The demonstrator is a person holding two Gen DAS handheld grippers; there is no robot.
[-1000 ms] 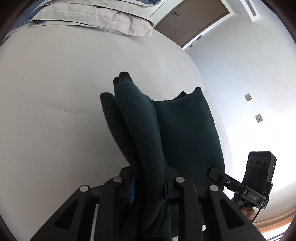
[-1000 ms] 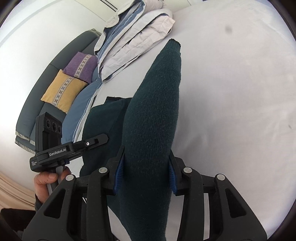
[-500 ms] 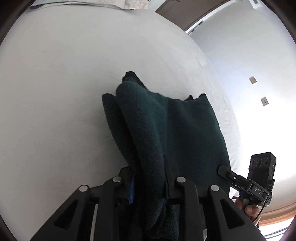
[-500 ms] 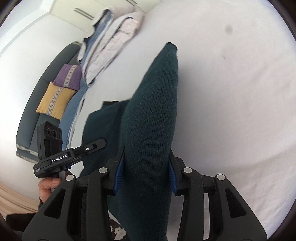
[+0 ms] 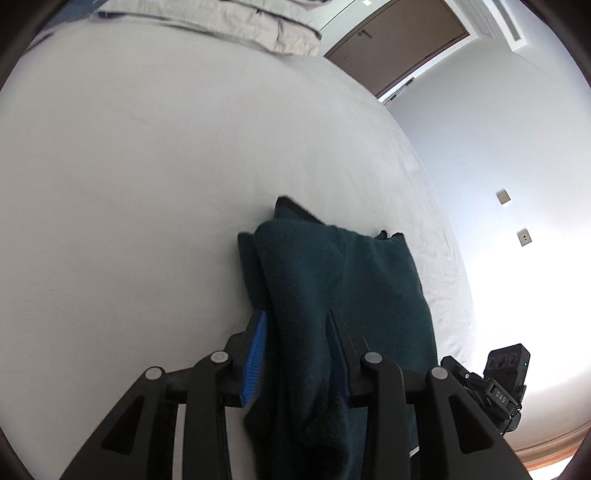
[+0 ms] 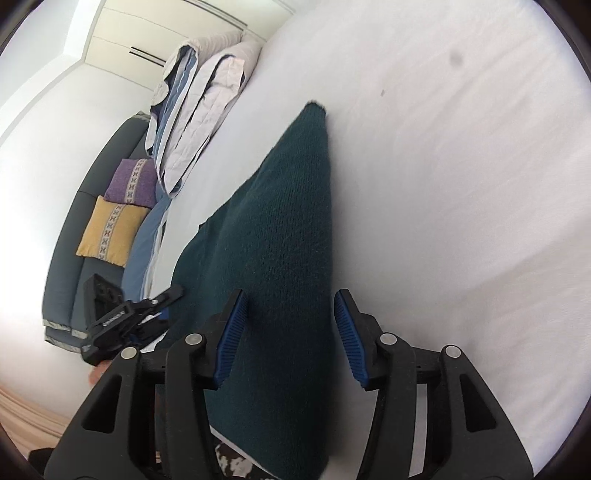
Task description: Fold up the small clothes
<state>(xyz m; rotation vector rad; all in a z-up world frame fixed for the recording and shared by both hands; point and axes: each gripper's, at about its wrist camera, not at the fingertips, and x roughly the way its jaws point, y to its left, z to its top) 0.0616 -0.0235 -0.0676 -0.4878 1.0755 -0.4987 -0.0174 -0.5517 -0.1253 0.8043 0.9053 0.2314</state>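
Observation:
A dark green knitted garment (image 5: 369, 288) lies folded on the white bed sheet (image 5: 147, 184). My left gripper (image 5: 299, 332) has its jaws spread a little, with a fold of the garment lying between the blue pads (image 5: 256, 354). My right gripper (image 6: 291, 325) is open, its blue pads (image 6: 347, 332) standing apart on either side of the garment's edge (image 6: 288, 221), which rests on the sheet (image 6: 461, 184). Each view shows the other gripper: the right one in the left wrist view (image 5: 495, 387), the left one in the right wrist view (image 6: 122, 317).
Folded pale bedding (image 5: 221, 18) lies at the head of the bed and also shows in the right wrist view (image 6: 199, 110). A dark sofa with a purple cushion (image 6: 129, 181) and a yellow cushion (image 6: 107, 229) stands beside the bed. A brown door (image 5: 399, 40) is beyond.
The garment's lifted edge came down onto the sheet, folded over itself. Both grippers went from clamped on it to open, the right one clearly wider.

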